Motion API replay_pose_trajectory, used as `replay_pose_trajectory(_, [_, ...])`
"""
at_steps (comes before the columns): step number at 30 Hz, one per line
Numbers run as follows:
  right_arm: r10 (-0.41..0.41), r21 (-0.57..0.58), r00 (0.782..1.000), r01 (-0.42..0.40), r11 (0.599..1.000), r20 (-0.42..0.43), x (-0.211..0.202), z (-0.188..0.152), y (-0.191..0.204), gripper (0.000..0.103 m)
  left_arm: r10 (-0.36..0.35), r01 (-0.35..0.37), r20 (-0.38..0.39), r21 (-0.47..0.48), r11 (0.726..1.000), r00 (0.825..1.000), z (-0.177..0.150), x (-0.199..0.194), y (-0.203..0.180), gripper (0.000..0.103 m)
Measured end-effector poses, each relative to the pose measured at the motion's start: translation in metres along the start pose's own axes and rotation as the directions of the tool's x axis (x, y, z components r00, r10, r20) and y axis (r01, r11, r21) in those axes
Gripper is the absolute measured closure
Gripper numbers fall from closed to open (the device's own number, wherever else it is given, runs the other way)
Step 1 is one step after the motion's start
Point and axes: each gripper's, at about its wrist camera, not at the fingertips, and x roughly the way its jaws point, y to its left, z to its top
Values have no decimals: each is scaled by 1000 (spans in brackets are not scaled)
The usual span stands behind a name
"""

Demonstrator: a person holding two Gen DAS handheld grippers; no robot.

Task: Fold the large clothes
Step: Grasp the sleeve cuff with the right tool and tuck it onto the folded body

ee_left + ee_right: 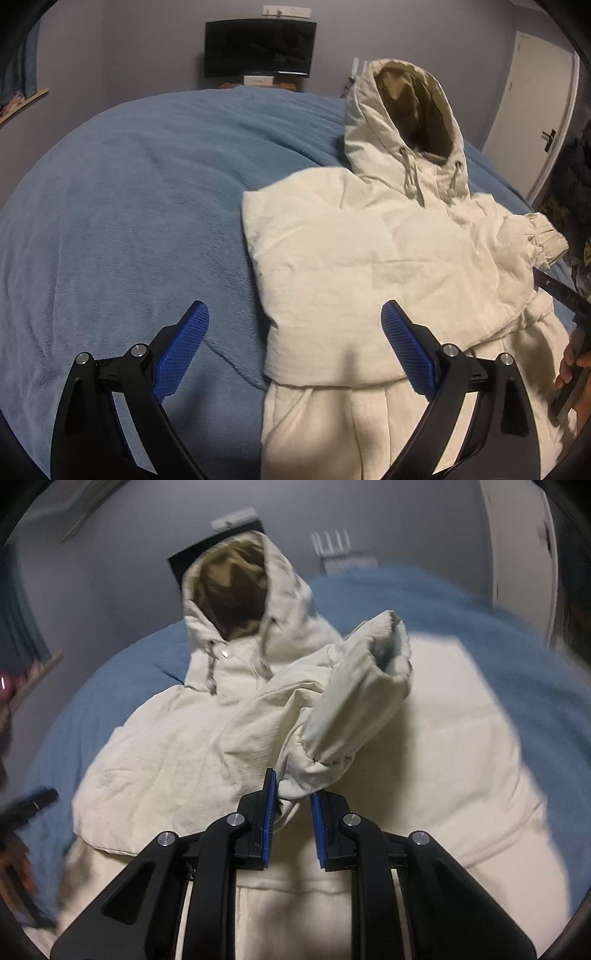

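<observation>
1. Grey walls and a dark screen stand behind a bed covered in a blue blanket; a white door shows at 2 o'clock in the left wrist view.
2. Only the left wrist view shows the cream hooded jacket with one side folded in flat, lying on the right half of the bed, hood toward 12 o'clock.
3. The left tool hangs with its jaws wide and nothing between them, over the jacket's near left edge.
4. Only the right wrist view shows the right tool nearly closed, pinching a jacket sleeve; the cuff points toward 1 o'clock, lifted above the jacket body.
5. Blur smears that view's edges.
</observation>
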Motion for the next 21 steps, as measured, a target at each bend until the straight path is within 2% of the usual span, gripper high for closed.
replay_pose_trajectory(4, [82, 89, 995, -77, 993, -54, 2, -6, -16, 84, 7, -6, -16, 48, 999, 1000, -4, 4, -11, 12])
replay_pose_trajectory(6, [91, 103, 994, -84, 991, -64, 1, -5, -22, 71, 13, -11, -17, 74, 997, 1000, -5, 5, -16, 12])
replay_pose_trajectory(7, [77, 109, 995, -70, 992, -60, -2, -6, -26, 54, 13, -12, -17, 81, 997, 1000, -5, 5, -17, 12])
replay_pose_trajectory(8, [82, 115, 995, -76, 990, -49, -5, -3, -32, 44, 14, -12, -17, 88, 996, 1000, -5, 6, -19, 12])
replay_pose_trajectory(9, [99, 130, 994, -93, 987, -41, -8, -3, -37, 43, 15, -13, -18, 92, 996, 1000, -6, 6, -21, 12])
replay_pose_trajectory(13, [110, 198, 994, -105, 975, -12, -11, 4, -58, 43, 22, -20, -22, 107, 994, 999, -7, 7, -24, 12])
replay_pose_trajectory(16, [86, 205, 996, -85, 975, 6, -10, 13, -65, 46, 27, -24, -25, 116, 993, 999, -8, 8, -26, 12])
replay_pose_trajectory(19, [44, 175, 999, -46, 983, 15, -10, 18, -64, 77, 30, -26, -29, 125, 992, 999, -9, 10, -28, 12])
replay_pose_trajectory(21, [58, 174, 997, -65, 983, 44, -16, 20, -65, 86, 34, -29, -30, 131, 991, 999, -9, 10, -30, 12])
